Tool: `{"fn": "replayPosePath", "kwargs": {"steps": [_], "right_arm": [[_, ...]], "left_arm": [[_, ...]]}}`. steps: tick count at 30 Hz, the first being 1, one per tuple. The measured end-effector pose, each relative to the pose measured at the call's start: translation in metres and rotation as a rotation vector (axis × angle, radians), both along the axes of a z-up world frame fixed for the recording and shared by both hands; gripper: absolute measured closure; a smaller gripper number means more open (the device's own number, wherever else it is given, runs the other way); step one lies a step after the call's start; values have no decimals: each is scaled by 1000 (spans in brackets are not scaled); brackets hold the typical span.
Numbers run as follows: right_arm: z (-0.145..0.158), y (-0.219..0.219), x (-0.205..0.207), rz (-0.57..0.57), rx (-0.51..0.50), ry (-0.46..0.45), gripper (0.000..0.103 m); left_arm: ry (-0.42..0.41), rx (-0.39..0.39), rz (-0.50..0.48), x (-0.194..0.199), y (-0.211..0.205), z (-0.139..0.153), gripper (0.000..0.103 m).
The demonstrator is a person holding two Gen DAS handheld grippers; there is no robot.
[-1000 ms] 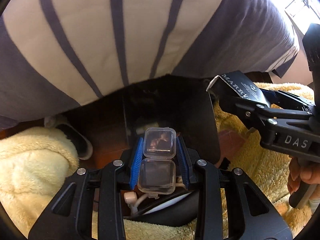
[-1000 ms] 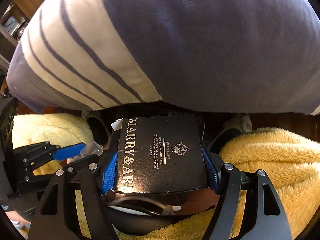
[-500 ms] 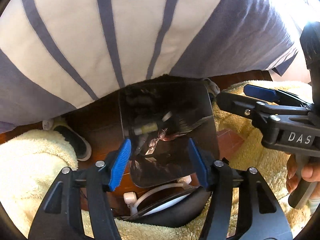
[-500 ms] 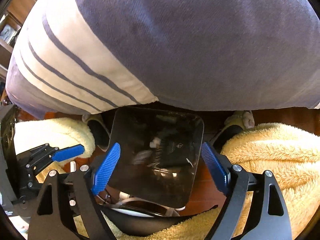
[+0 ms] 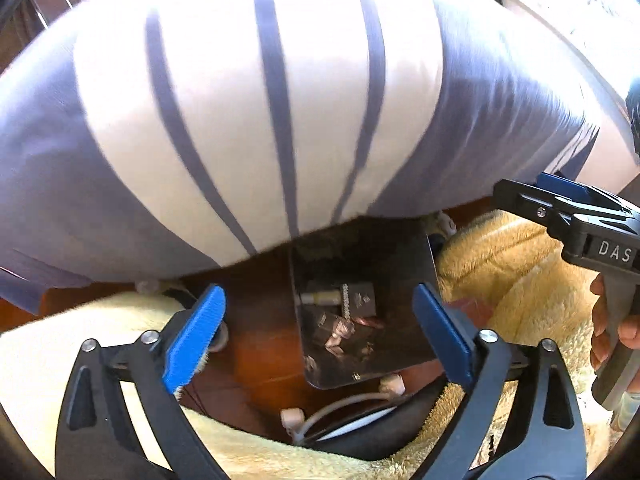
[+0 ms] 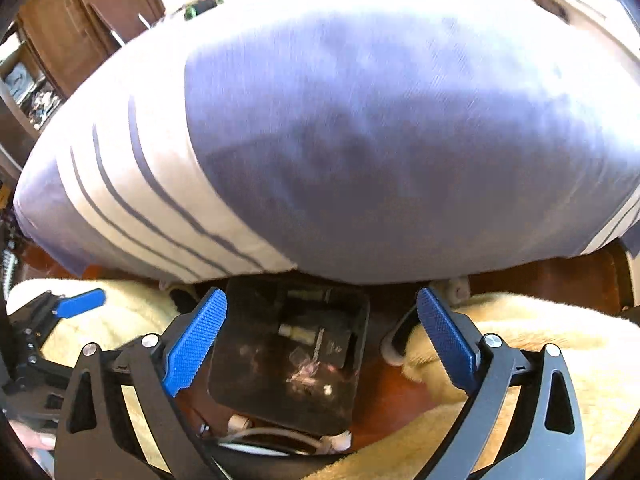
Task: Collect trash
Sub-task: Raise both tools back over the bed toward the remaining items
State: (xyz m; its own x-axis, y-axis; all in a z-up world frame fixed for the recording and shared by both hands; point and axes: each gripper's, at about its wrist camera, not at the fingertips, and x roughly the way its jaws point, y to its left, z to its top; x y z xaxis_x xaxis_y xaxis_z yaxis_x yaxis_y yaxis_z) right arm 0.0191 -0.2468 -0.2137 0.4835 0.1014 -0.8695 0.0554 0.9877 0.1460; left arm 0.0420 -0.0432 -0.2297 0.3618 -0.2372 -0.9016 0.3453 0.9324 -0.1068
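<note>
A black bin (image 5: 404, 276) stands on the floor below me, also in the right wrist view (image 6: 248, 364). Inside lie the black box (image 5: 360, 299) and the small clear case (image 5: 334, 330), among other scraps (image 6: 304, 370). My left gripper (image 5: 320, 338) is open and empty above the bin. My right gripper (image 6: 322, 342) is open and empty above it too. The right gripper also shows at the right of the left wrist view (image 5: 560, 200).
The person's striped shirt (image 5: 260, 112) fills the upper half of both views. Yellow fleece legs (image 5: 516, 288) flank the bin. Slippers (image 6: 394, 344) rest on the red-brown floor (image 5: 256, 352). A white cable (image 5: 340, 404) lies below the bin.
Both grippers opened and let go: the clear case and the black box dropped into the bin. Both grippers then rose away from it.
</note>
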Motion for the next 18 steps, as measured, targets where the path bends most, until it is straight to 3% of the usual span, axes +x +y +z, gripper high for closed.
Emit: {"fn": "replayPosePath", "kwargs": {"steps": [12, 18], "right_arm": [[80, -23, 3, -57, -51, -211, 4], [107, -26, 32, -59, -84, -271, 4]], "left_arm": [[-240, 0, 89, 18, 33, 88, 8], [-297, 10, 113, 47, 39, 113, 8]]}}
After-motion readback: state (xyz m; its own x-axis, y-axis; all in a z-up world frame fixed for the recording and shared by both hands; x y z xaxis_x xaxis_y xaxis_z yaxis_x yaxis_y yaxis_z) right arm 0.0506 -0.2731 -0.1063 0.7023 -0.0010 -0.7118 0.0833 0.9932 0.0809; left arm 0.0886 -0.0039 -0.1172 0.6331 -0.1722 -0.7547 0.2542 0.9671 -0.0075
